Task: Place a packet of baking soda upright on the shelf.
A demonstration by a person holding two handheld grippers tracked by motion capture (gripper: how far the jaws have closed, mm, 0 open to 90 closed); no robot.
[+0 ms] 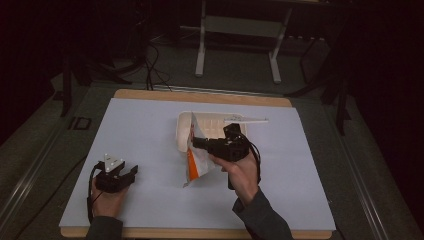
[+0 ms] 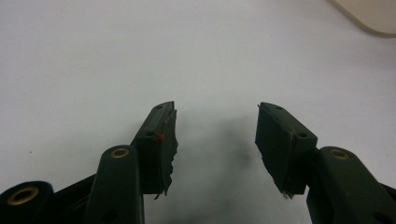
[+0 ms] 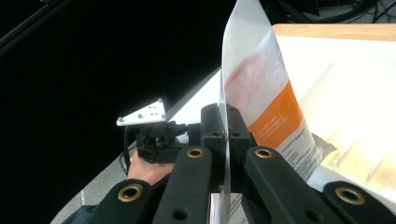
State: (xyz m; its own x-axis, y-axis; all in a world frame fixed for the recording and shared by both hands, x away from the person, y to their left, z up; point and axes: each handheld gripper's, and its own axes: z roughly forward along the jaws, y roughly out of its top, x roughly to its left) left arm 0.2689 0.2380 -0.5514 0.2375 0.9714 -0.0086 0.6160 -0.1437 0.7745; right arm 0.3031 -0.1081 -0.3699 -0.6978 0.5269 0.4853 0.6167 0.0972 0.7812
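Black jaws of the right gripper (image 3: 226, 135) are seen closest, pressed together on the thin edge of a glossy white-and-orange plastic pouch (image 3: 266, 100). From there, things are taken by size. A wooden table (image 1: 200, 96) is covered by a pale blue-white sheet (image 1: 135, 145), on which everything rests. A shallow white plastic tray with ridged compartments (image 1: 184, 125) is placed near the middle of the sheet, its far rim raised. The pouch (image 1: 193, 165) is held up at the tray's near edge, tilted, its lower end down near the sheet; whether it touches the sheet cannot be told. A translucent upper part, a pinkish printed picture, an orange band with small white lettering and a white panel of fine print below can be made out on it. The left gripper (image 2: 215, 135) is kept well apart near the table's front left corner, its jaws spread wide with nothing between them, low over the bare sheet.
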